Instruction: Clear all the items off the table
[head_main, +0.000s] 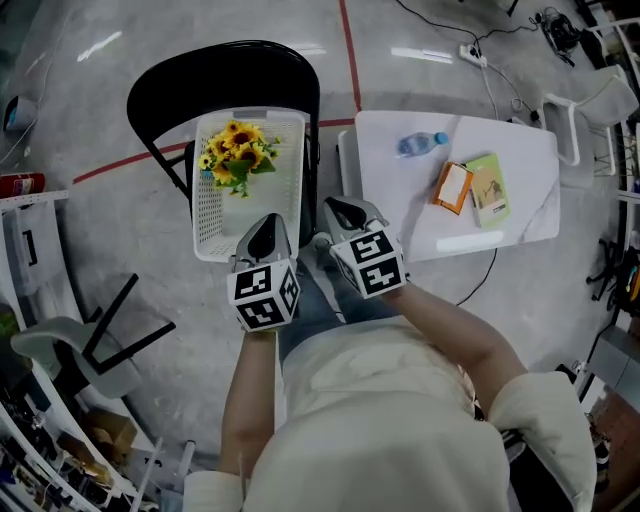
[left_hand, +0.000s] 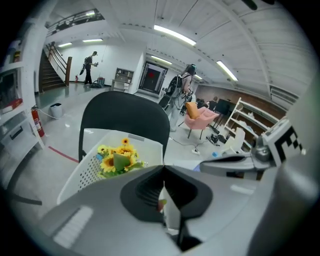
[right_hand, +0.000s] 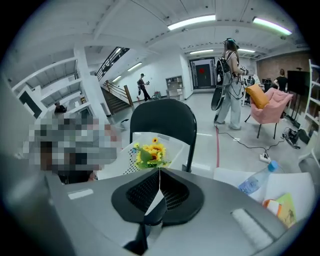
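- Table (head_main: 392, 195), white-topped, sits to my right of a black chair (head_main: 230, 70) in the head view. Three things lie on it: a clear water bottle (head_main: 420, 144) with a blue cap on its side near the far edge, an orange packet (head_main: 453, 187) and a green book (head_main: 489, 189). The packet is just beside the book.
- On the chair seat I see a white perforated basket (head_main: 207, 210), and a bunch of sunflowers (head_main: 238, 152) lies in its far end.
- My left gripper (head_main: 265, 232) has its tip over the near rim of the basket. In the left gripper view its jaws are clenched edge to edge, with nothing gripped in the left gripper (left_hand: 163, 171).
- My right gripper (head_main: 345, 212) is held beside it, at the gap between the chair and the table's near left corner. In the right gripper view its jaws meet in one seam, so the right gripper (right_hand: 159, 172) holds nothing.
- From the right gripper view, the sunflowers (right_hand: 150, 153) and basket (right_hand: 125, 161) are straight ahead. The bottle (right_hand: 255, 181), packet (right_hand: 272, 206) and book (right_hand: 286, 210) are off to the right on the table (right_hand: 235, 176).
- Neither gripper touches any of the table's things; both are held over the person's lap.
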